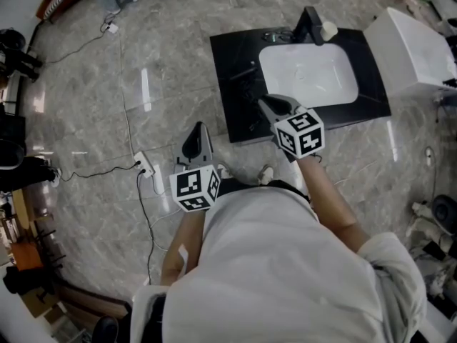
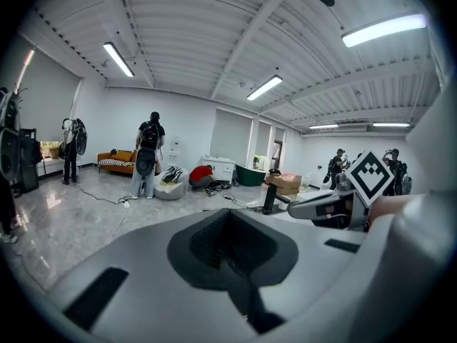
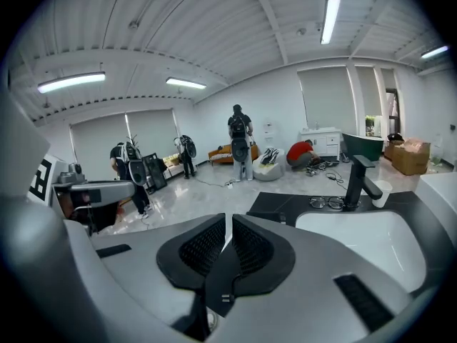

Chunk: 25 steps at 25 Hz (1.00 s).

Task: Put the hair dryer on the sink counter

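The black sink counter (image 1: 371, 77) stands on the floor ahead, with a white basin (image 1: 310, 73) and a black faucet (image 1: 308, 23). A dark, hard-to-make-out shape that may be the hair dryer (image 1: 248, 98) lies on the counter left of the basin. It also shows as a black block (image 3: 261, 216) at the counter's near corner. My right gripper (image 1: 268, 104) hovers above the counter's front left part. Its jaws (image 3: 228, 238) are shut with nothing between the pads. My left gripper (image 1: 196, 138) hangs over the floor left of the counter, shut and empty (image 2: 228, 245).
A pair of glasses (image 3: 325, 203) and a pale cup (image 1: 329, 29) sit by the faucet. A white cabinet (image 1: 414, 48) stands right of the counter. A power strip (image 1: 145, 164) and cables lie on the marble floor at left. Several people stand far across the room.
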Available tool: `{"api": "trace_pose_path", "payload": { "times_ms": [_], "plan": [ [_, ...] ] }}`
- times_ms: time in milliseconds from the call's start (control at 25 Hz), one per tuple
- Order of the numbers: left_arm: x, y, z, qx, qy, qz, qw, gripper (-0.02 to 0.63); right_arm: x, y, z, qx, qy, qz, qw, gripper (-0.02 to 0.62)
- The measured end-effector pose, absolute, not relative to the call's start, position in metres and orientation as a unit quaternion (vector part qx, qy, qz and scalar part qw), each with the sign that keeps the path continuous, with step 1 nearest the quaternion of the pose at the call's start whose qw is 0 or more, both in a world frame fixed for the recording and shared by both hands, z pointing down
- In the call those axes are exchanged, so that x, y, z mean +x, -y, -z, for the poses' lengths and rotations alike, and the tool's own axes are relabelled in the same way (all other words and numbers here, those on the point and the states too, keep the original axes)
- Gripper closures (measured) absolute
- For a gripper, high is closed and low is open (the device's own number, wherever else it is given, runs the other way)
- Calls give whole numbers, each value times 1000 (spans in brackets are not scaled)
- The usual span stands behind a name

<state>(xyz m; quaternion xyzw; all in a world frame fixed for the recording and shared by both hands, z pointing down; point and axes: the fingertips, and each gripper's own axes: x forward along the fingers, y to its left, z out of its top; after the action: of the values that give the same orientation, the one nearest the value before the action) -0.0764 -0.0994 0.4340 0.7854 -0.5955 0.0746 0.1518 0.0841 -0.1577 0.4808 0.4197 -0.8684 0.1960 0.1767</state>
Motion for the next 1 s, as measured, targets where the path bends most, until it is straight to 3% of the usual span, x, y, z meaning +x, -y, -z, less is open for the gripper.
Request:
{"api": "trace_pose_path", "payload": {
  "times_ms": [1000],
  "plan": [
    [-60,112,-408,791,599,-64,108,604,119,149,-372,433,898,-72,28,541]
  ]
}}
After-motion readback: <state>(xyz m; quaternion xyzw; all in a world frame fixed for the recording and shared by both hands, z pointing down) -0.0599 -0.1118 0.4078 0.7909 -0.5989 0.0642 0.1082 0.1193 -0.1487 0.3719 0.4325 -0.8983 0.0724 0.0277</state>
